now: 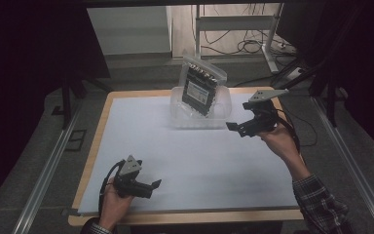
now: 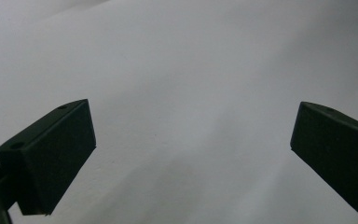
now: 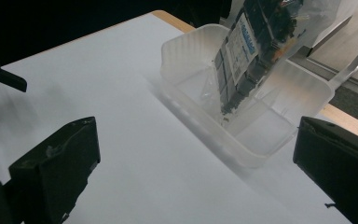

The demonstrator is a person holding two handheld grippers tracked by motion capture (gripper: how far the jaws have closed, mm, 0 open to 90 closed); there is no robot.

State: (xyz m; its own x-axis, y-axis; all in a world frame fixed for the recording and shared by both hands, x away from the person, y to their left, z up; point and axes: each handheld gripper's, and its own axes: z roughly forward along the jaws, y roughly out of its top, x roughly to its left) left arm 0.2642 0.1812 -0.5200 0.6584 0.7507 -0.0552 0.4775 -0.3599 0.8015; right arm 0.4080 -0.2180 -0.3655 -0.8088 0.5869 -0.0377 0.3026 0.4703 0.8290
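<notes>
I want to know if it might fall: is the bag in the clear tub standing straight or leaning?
Leaning. The bag stands on its bottom end inside the tub, tilted, its top sticking out above the rim.

Bagged black part (image 1: 200, 88) tilted in clear tub (image 1: 180, 117)

Overhead view; two close tool views

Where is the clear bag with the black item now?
In the high view the bag stands tilted in the clear tub at the far middle of the table, just left of the open right gripper.
</notes>
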